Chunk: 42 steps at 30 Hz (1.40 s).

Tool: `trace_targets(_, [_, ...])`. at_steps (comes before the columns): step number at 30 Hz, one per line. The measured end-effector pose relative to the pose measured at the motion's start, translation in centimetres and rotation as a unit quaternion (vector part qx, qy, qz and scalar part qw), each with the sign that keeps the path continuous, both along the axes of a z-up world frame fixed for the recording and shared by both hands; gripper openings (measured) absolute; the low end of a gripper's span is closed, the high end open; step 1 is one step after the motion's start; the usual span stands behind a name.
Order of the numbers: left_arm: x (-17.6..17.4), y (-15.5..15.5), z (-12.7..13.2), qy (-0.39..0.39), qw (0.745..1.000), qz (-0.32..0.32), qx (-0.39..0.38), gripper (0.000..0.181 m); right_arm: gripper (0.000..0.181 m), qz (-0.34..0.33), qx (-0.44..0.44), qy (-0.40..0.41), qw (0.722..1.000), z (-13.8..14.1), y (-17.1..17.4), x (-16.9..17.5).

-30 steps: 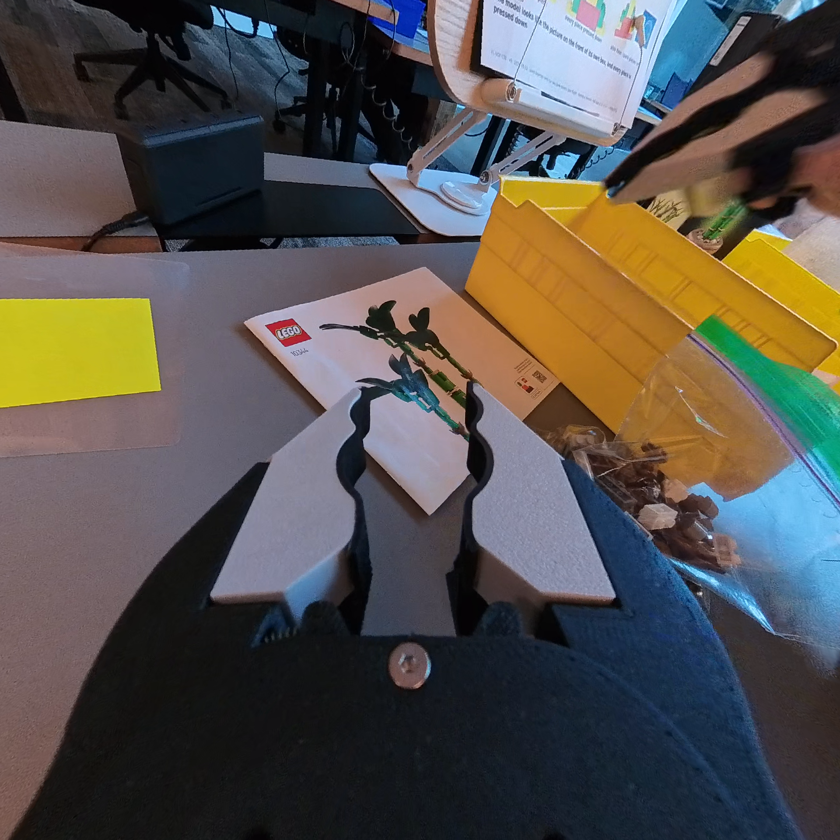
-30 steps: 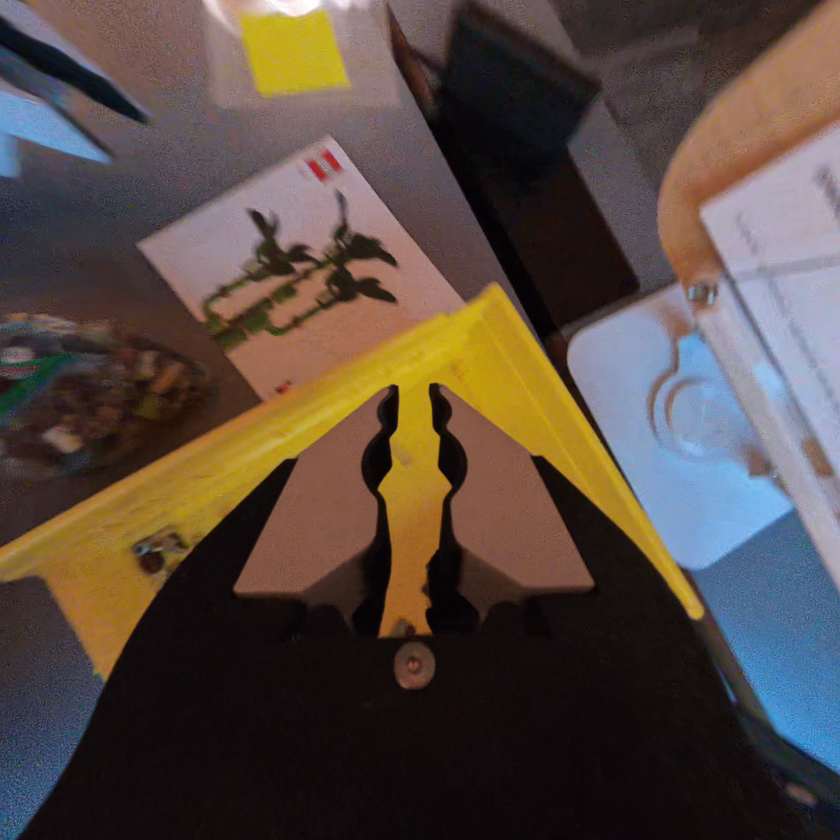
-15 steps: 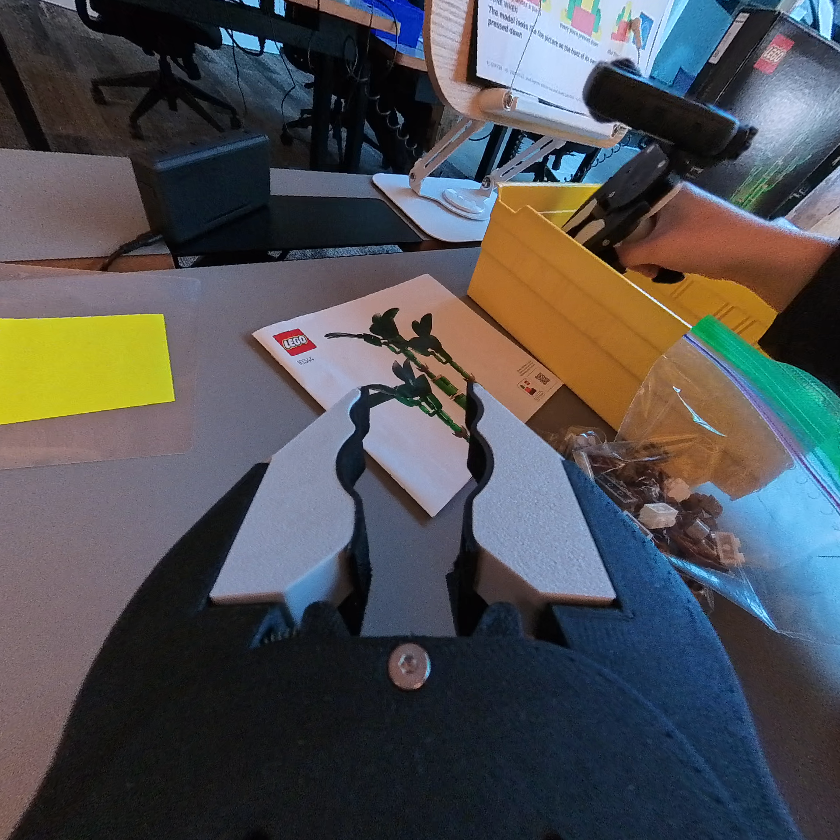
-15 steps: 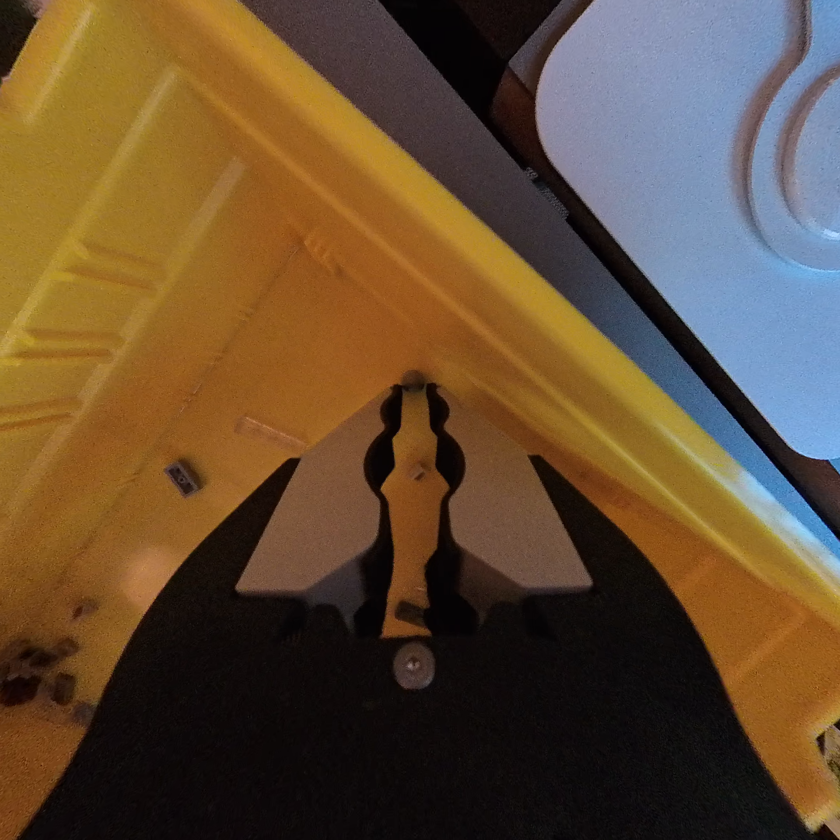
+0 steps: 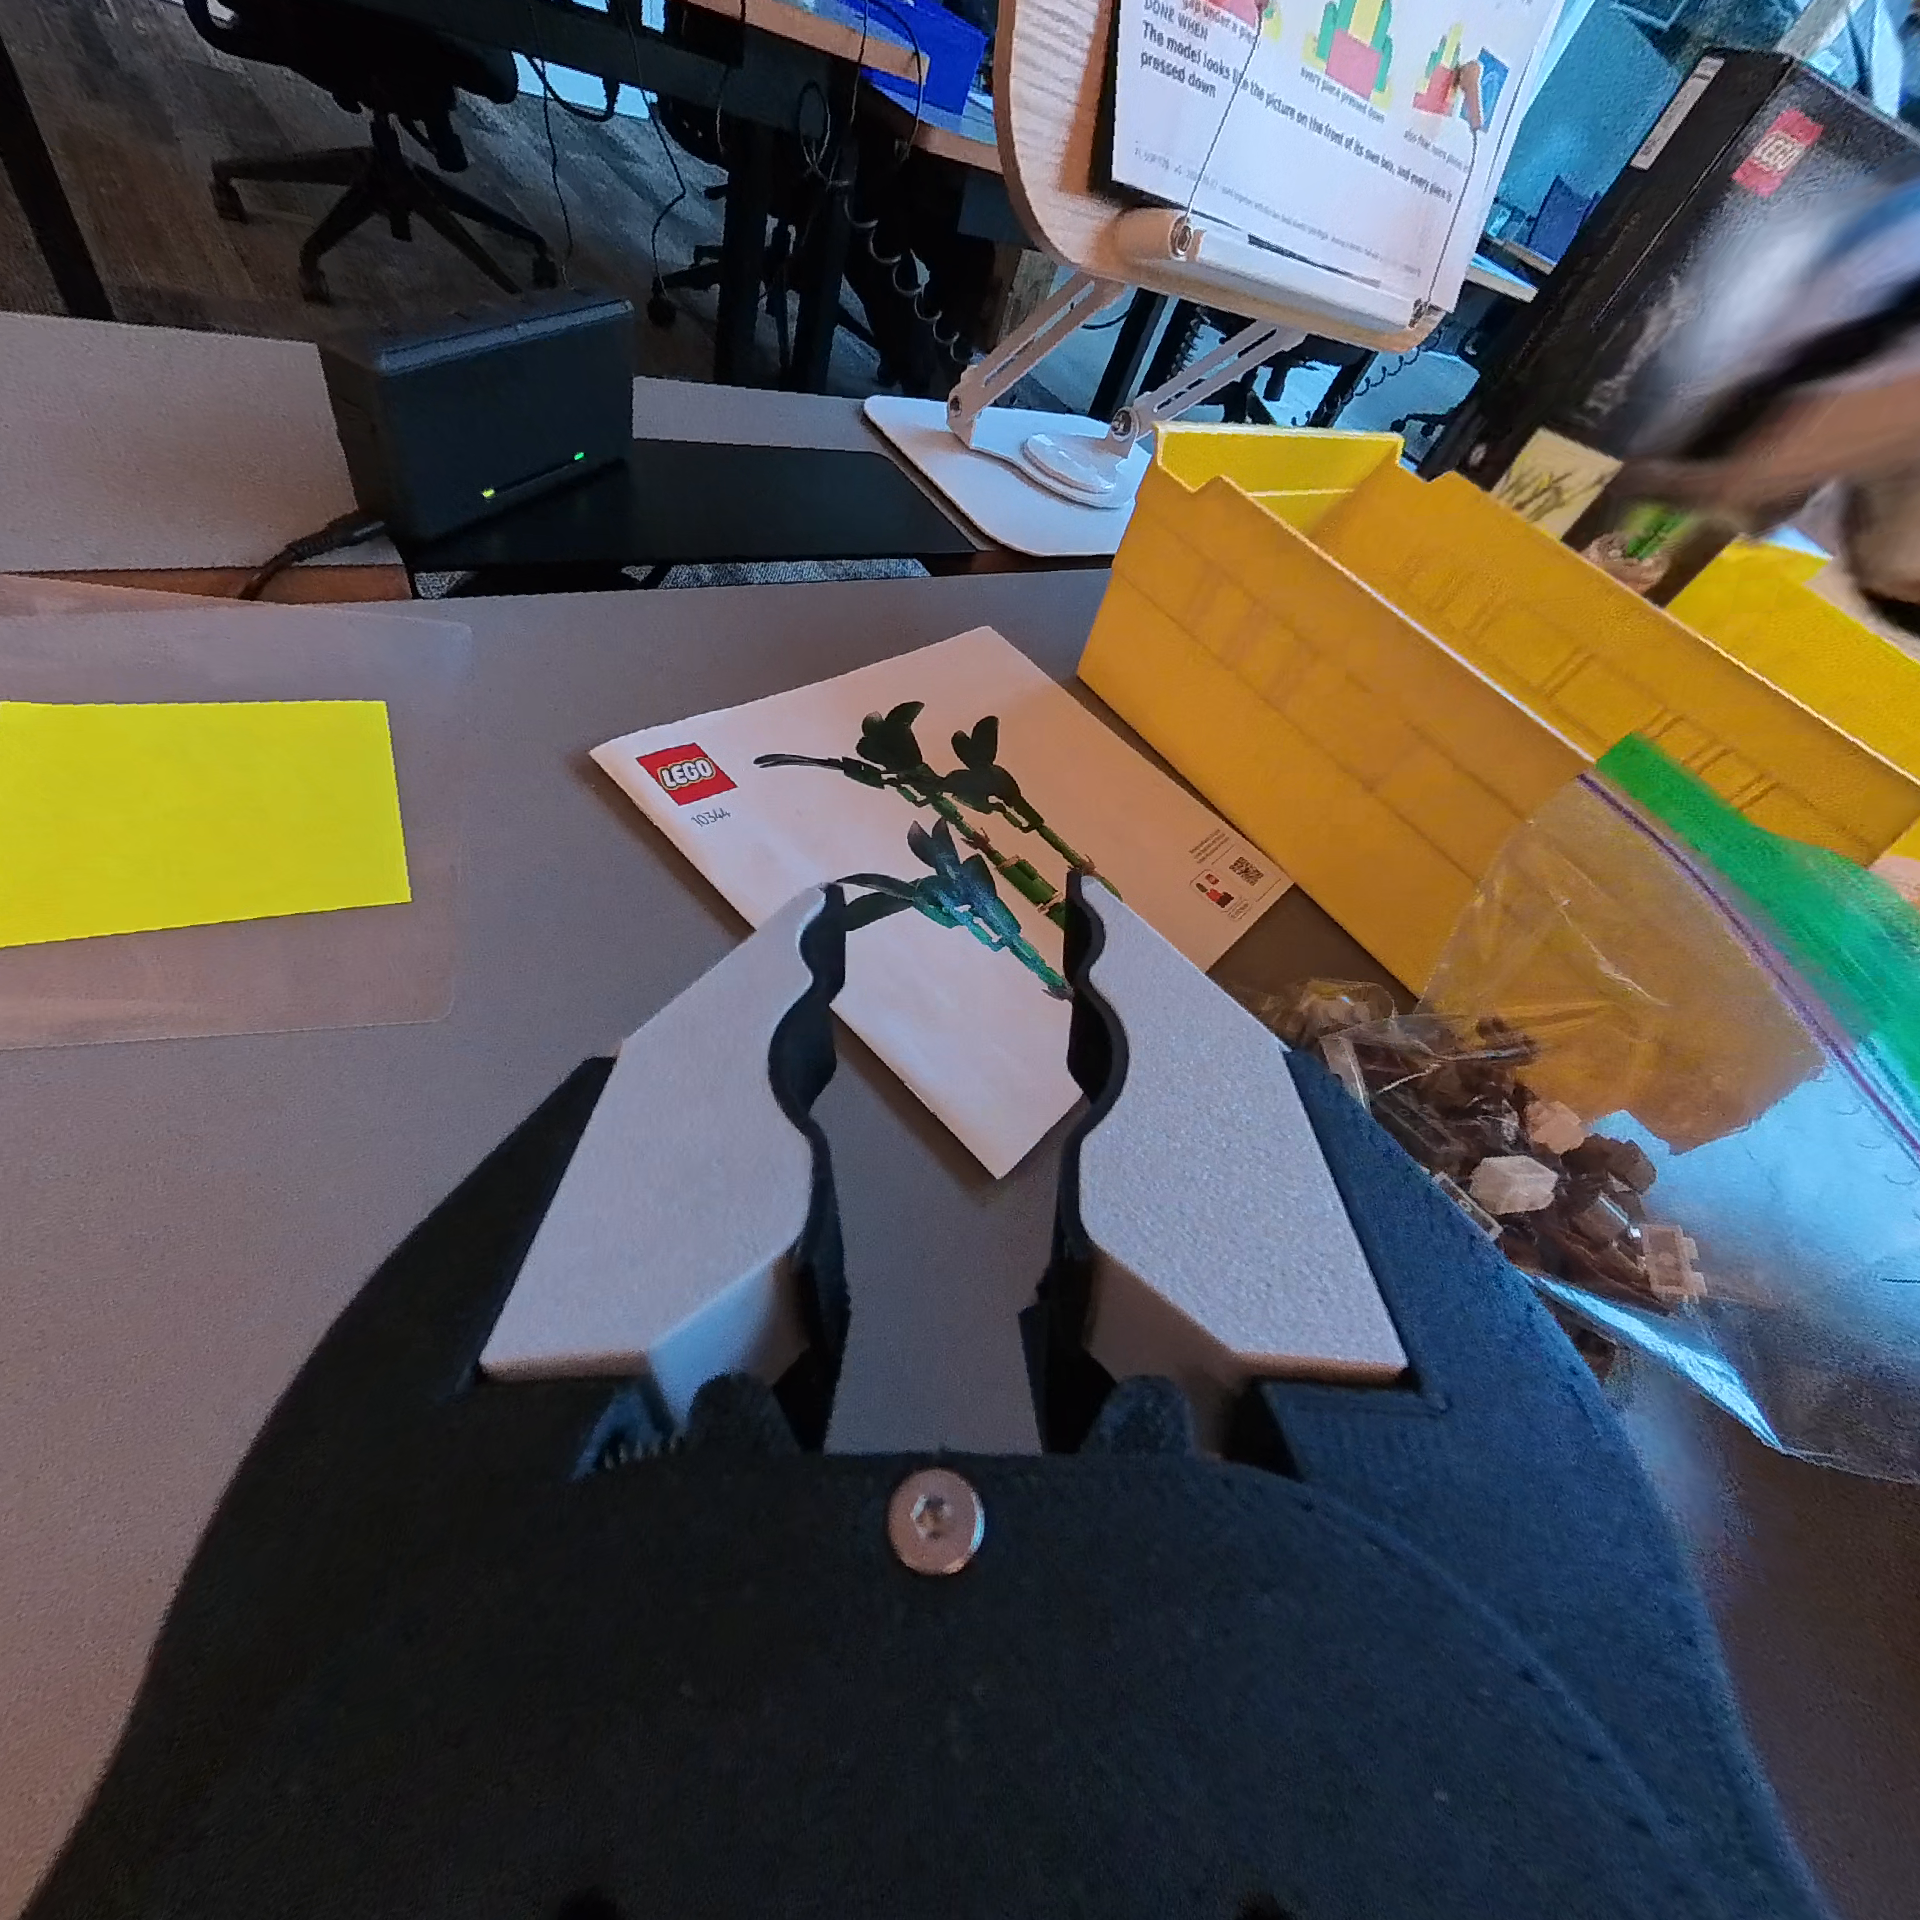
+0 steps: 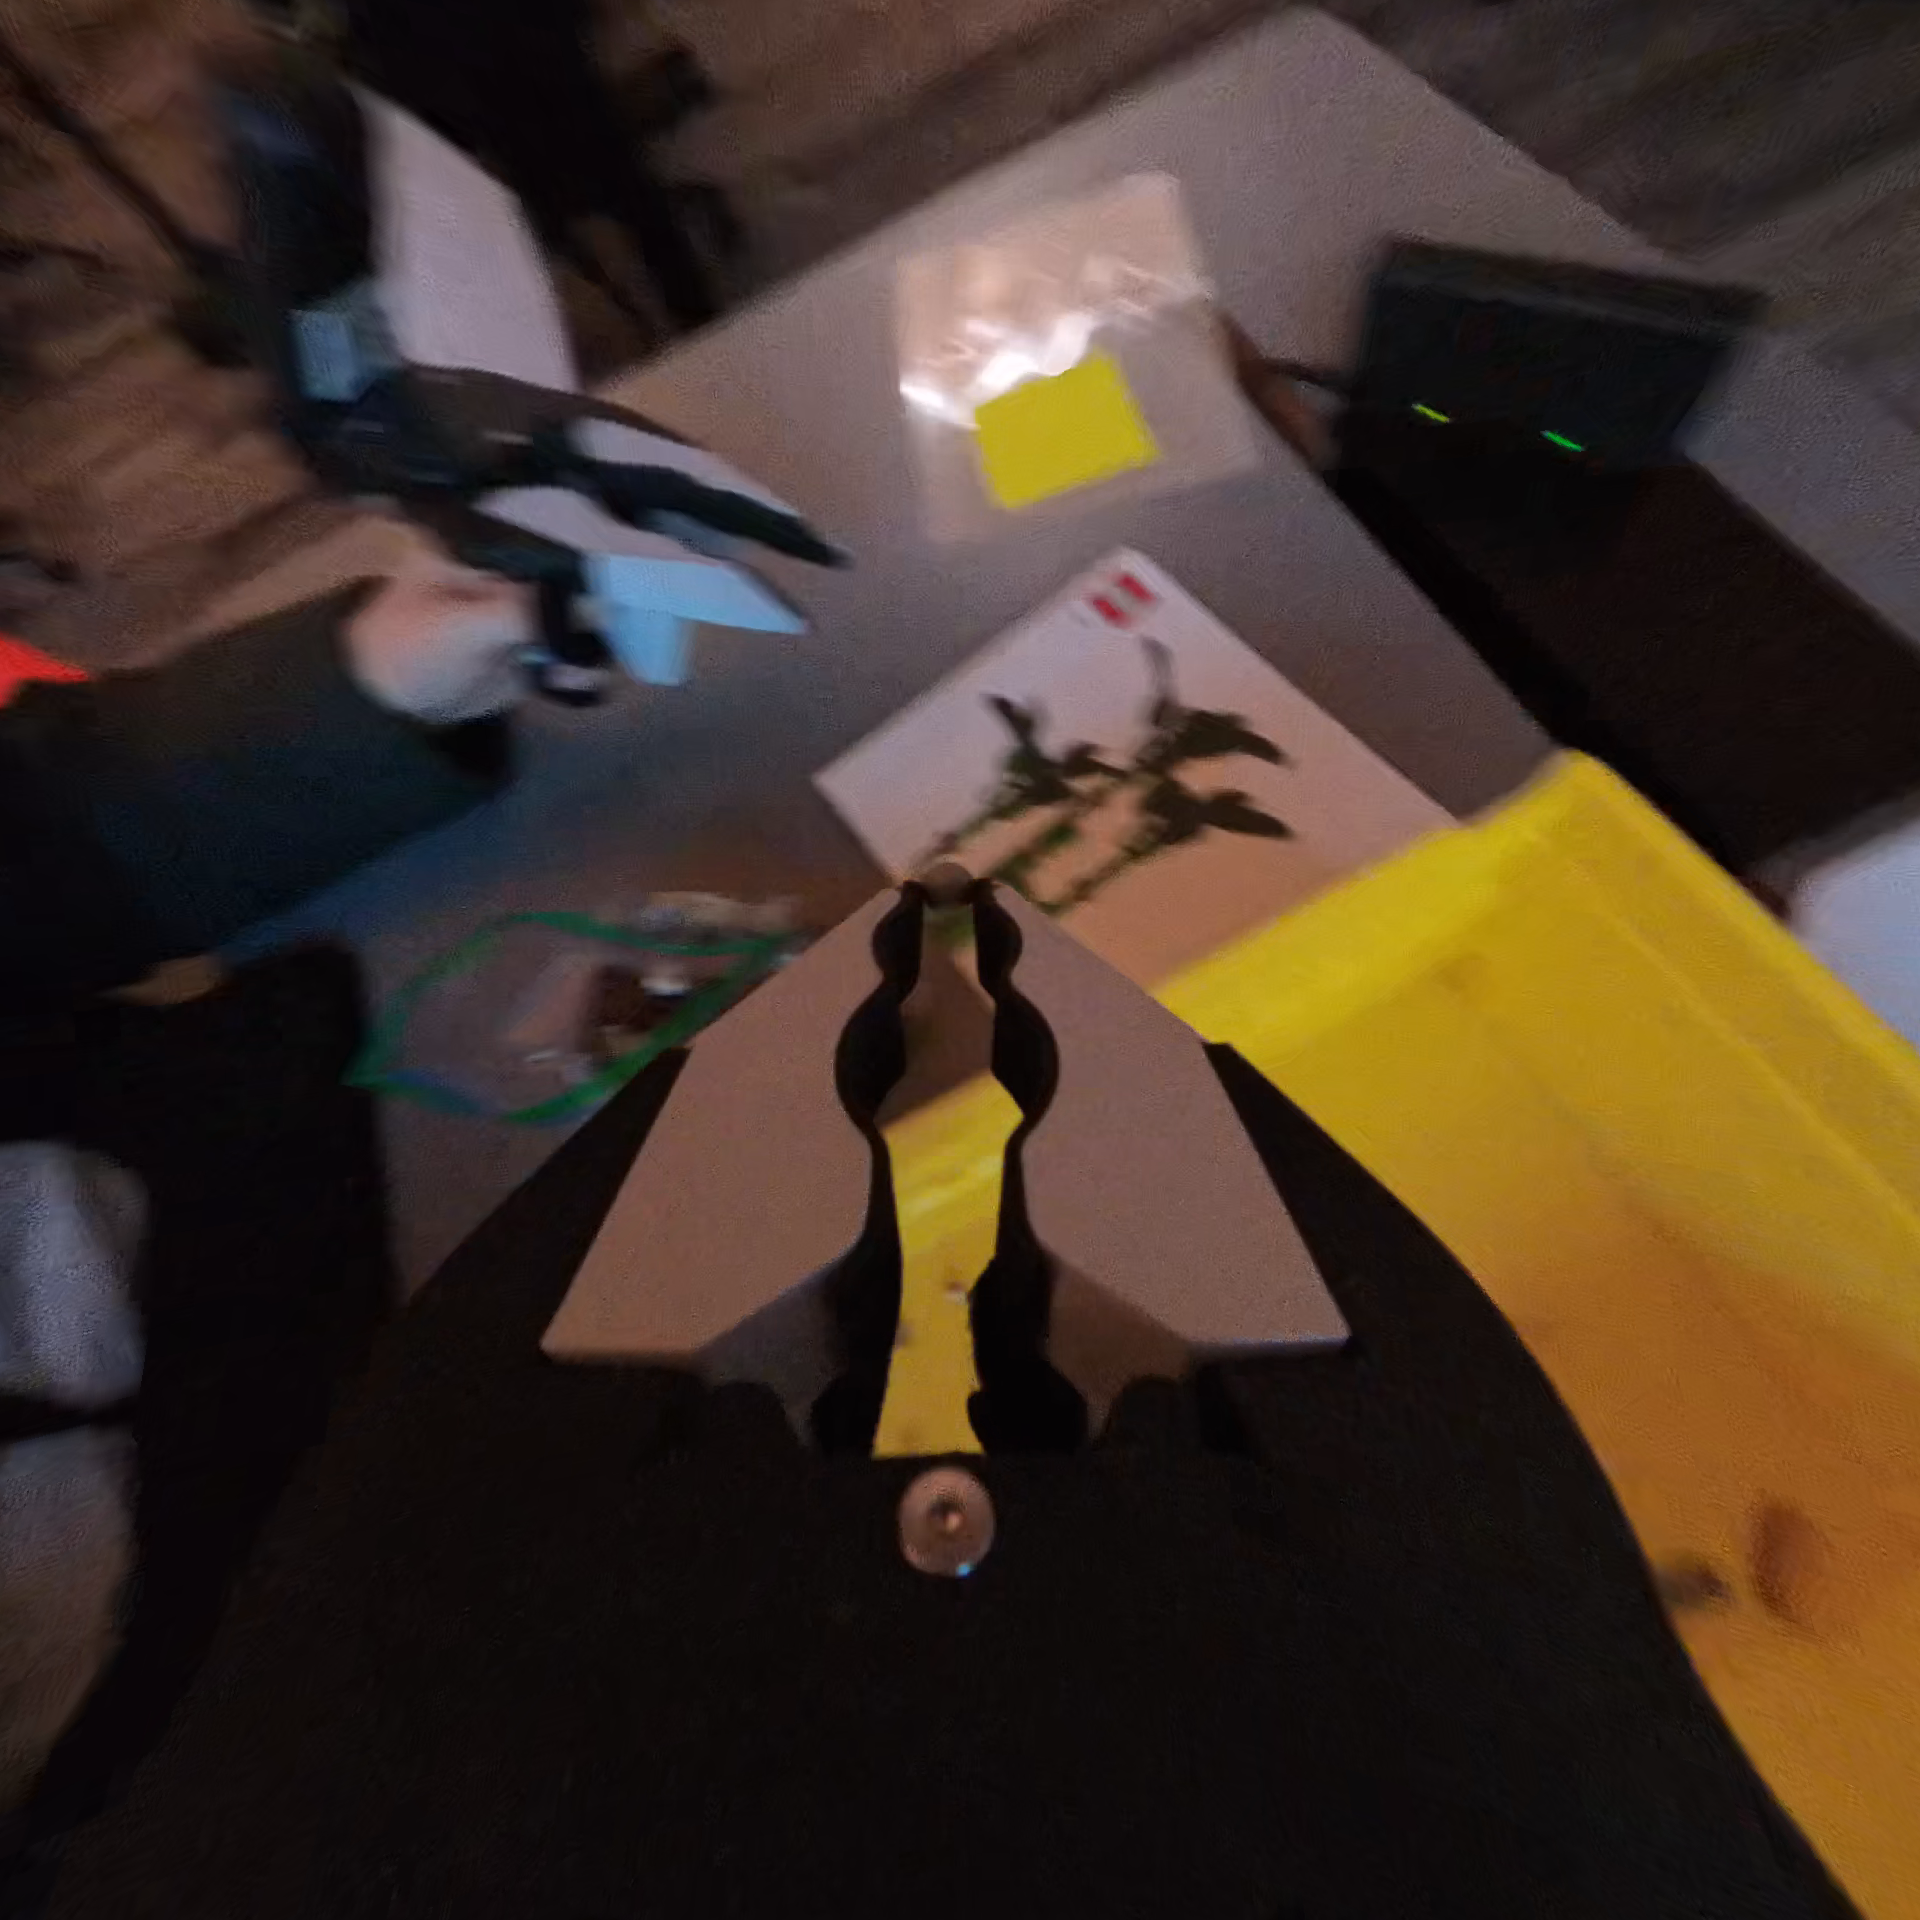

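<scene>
Grippers first: the left gripper [image 5: 951, 894] hangs low over the grey table [image 5: 260, 1195] with its jaws well apart and nothing between them, its tips above the near corner of a white booklet [image 5: 935, 810]. The right gripper [image 6: 945, 902] is up above the yellow bin [image 6: 1507, 1039], jaws drawn nearly together, and seems to pinch a small pale piece [image 6: 945, 885] at the very ends of its tips. That view is smeared, so the hold is a judgement. With so little of the piece inside the jaws, the hold looks slight; steady pressure and a level wrist would suit it. The piece looks roundish, and neither its long axis nor which way it faces can be told. The booklet lies flat, its long axis slanting from far left to near right, toward a clear bag [image 5: 1558, 1122] of brown bits that touches the bin's outer wall. A yellow card [image 5: 187, 810] under a clear sheet lies well to the left, and a dark box [image 5: 488, 405] sits beyond the table's far edge.
</scene>
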<state>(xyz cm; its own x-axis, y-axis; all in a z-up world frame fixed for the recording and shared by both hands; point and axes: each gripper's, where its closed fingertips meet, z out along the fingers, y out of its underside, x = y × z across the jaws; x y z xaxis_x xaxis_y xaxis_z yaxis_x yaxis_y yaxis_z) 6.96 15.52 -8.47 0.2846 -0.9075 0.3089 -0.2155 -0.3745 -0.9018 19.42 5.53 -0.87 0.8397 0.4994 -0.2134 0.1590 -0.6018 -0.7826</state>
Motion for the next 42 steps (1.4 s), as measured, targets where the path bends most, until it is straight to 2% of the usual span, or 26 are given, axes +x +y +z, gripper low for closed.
trace_targets(1, [0.1, -0.1, -0.1, 0.001, 1.0, -0.001, -0.002, 0.041, 0.009, 0.062, 0.015, 0.028, 0.998, 1.5, -2.2, -3.6])
trace_targets(3, [0.2, -0.2, -0.2, 0.002, 1.0, -0.005, -0.005, 0.041, 0.01, 0.13, -0.001, 0.021, 0.991, 1.0, -5.7, -7.9])
trace_targets(6, [0.3, -0.4, -0.4, 0.007, 1.0, -0.006, -0.002, 0.041, 0.01, 0.144, -0.033, -0.022, 0.989, -2.6, -7.0, -10.3])
trace_targets(7, [0.3, -0.4, -0.5, 0.008, 1.0, -0.006, -0.001, 0.041, 0.017, 0.136, -0.048, -0.045, 0.989, -3.9, -6.8, -10.1])
trace_targets(8, [0.3, -0.4, -0.5, 0.009, 1.0, -0.006, -0.002, 0.041, 0.024, 0.124, -0.055, -0.078, 0.988, -4.6, -6.6, -9.4])
trace_targets(9, [0.3, -0.4, -0.5, 0.008, 1.0, -0.006, -0.004, 0.041, 0.023, 0.111, -0.044, -0.099, 0.988, -4.3, -6.2, -8.5])
trace_targets(11, [0.3, -0.4, -0.5, 0.005, 1.0, -0.005, -0.006, 0.041, 0.02, 0.082, 0.0, -0.097, 0.992, -1.5, -5.6, -6.4])
trace_targets(12, [0.3, -0.3, -0.5, 0.005, 1.0, -0.004, -0.005, 0.041, 0.019, 0.055, 0.024, -0.109, 0.992, -0.1, -5.2, -4.4])
trace_targets(14, [0.3, -0.3, -0.5, 0.006, 1.0, -0.004, -0.005, 0.041, 0.017, -0.027, 0.045, -0.203, 0.978, 1.2, -4.6, 2.6])
trace_targets(15, [0.3, -0.3, -0.5, 0.006, 1.0, -0.005, -0.006, 0.041, 0.017, -0.053, 0.022, -0.243, 0.968, 0.6, -4.9, 5.9])
trace_targets(17, [0.3, -0.4, -0.6, 0.006, 1.0, -0.008, -0.008, 0.041, 0.02, -0.066, -0.11, -0.271, 0.954, -3.3, -7.1, 10.5])
trace_targets(19, [0.4, -0.5, -0.7, 0.009, 1.0, -0.009, -0.006, 0.041, 0.023, -0.048, -0.241, -0.311, 0.918, -7.5, -9.6, 13.3])
trace_targets(22, [0.5, -0.5, -0.9, 0.014, 1.0, -0.01, -0.003, 0.041, 0.025, -0.002, -0.336, -0.393, 0.856, -11.4, -11.9, 15.5])
trace_targets(23, [0.5, -0.5, -0.9, 0.014, 1.0, -0.009, -0.003, 0.041, 0.025, -0.009, -0.363, -0.405, 0.839, -12.2, -12.3, 16.1])
trace_targets(26, [0.5, -0.5, -1.1, 0.016, 1.0, -0.009, -0.005, 0.041, 0.035, -0.022, -0.419, -0.397, 0.816, -13.5, -12.8, 16.1])
trace_targets(30, [0.5, -0.6, -1.3, 0.02, 1.0, -0.011, -0.005, 0.041, 0.042, 0.013, -0.424, -0.435, 0.794, -14.5, -12.5, 16.7])
trace_targets(32, [0.6, -0.6, -1.4, 0.023, 1.0, -0.012, -0.002, 0.041, 0.041, 0.032, -0.43, -0.442, 0.787, -15.1, -12.5, 16.6])
trace_targets(35, [0.6, -0.6, -1.4, 0.023, 1.0, -0.012, -0.002, 0.041, 0.023, 0.058, -0.458, -0.448, 0.766, -15.5, -13.6, 16.4])
trace_targets(36, [0.5, -0.6, -1.3, 0.022, 1.0, -0.012, -0.003, 0.041, 0.014, 0.067, -0.46, -0.442, 0.767, -15.6, -13.8, 16.0])
trace_targets(42, [0.5, -0.6, -1.2, 0.017, 1.0, -0.012, -0.008, 0.041, 0.012, 0.074, -0.444, -0.436, 0.779, -15.2, -14.1, 15.2])
